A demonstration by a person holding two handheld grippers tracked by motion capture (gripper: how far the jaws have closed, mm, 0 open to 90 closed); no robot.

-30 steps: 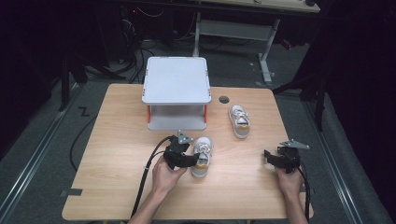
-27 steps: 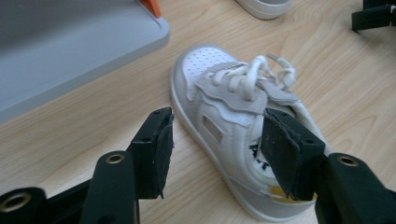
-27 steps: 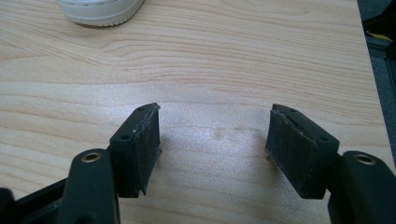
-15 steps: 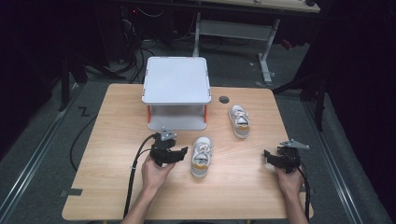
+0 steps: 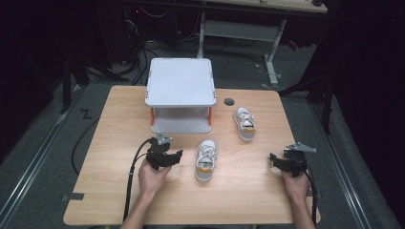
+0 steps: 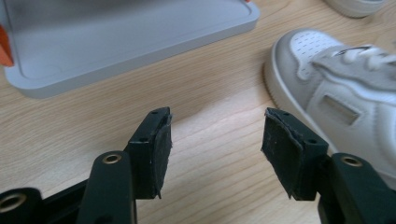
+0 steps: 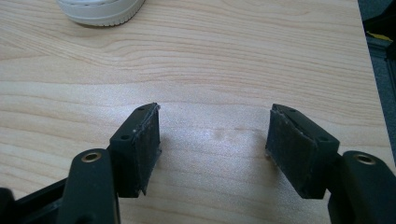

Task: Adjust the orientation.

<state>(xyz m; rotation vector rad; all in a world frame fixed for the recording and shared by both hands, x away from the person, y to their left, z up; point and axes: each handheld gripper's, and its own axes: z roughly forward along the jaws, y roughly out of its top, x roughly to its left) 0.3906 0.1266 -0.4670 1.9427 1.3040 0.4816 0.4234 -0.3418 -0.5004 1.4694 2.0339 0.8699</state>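
My left gripper [image 5: 177, 155] sits with its jaws spread and nothing between them, just beside the near white sneaker [image 5: 206, 160], which lies flat on the table [image 5: 114, 200] around the middle, a little toward the near edge. My right gripper [image 5: 274, 160] rests by the right edge, jaws spread over bare wood. The far white sneaker [image 5: 244, 123] lies near the grey two-tier rack [image 5: 180, 82] at the far edge, and since neither shoe is on the rack, I judge the placing is all ahead.

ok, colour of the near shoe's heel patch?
Orange, on the otherwise white and grey near shoe; it shows best in the high view.
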